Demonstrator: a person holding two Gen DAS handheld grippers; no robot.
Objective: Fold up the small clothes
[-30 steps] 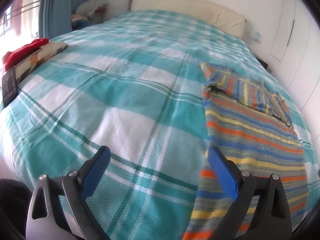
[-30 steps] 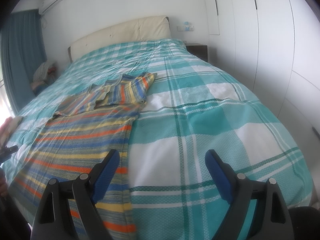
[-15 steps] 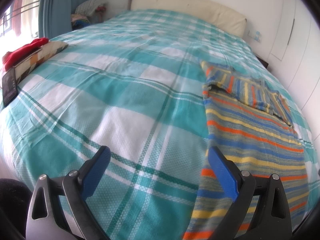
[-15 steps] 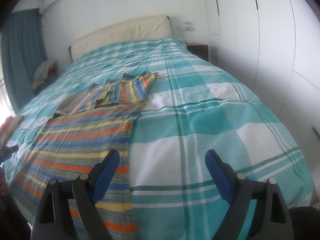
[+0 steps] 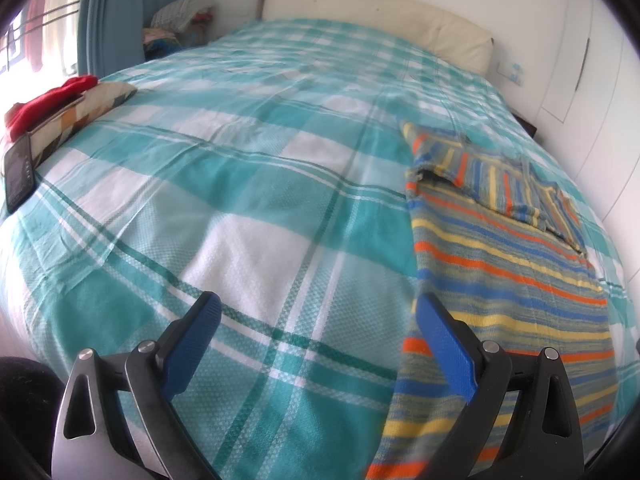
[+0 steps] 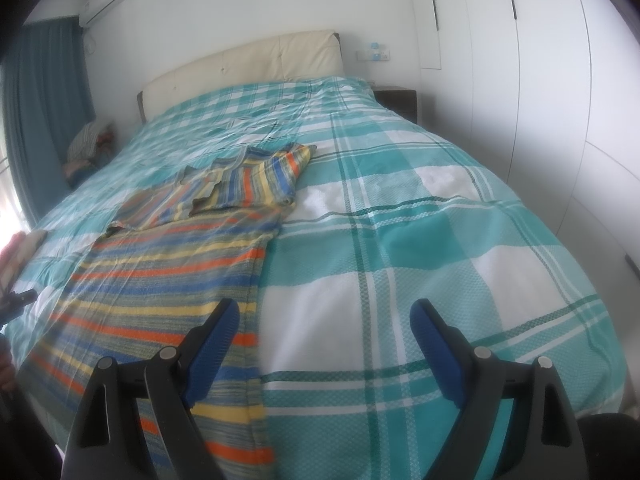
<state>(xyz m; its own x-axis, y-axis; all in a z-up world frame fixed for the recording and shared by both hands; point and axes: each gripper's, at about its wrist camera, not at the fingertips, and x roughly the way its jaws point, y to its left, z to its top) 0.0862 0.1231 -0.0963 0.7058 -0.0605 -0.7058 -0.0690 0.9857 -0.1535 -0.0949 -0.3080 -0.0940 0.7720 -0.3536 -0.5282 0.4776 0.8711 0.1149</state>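
Note:
A striped knit shirt (image 5: 508, 280) in orange, blue, yellow and grey lies flat on the teal checked bed, with its sleeves folded in across the top. It fills the right side of the left wrist view and the left side of the right wrist view (image 6: 168, 272). My left gripper (image 5: 316, 308) is open and empty above the bedspread, just left of the shirt's hem edge. My right gripper (image 6: 324, 312) is open and empty, with its left finger over the shirt's right edge.
The bed (image 5: 240, 160) has a cream headboard (image 6: 248, 64). A patterned cushion with a red cloth (image 5: 52, 96) and a dark phone (image 5: 18, 176) lie at its left edge. White wardrobe doors (image 6: 540, 60) stand to the right. A clothes pile (image 5: 180, 20) sits by the blue curtain.
Both grippers have shifted only slightly; the shirt and the grippers' opening are unchanged.

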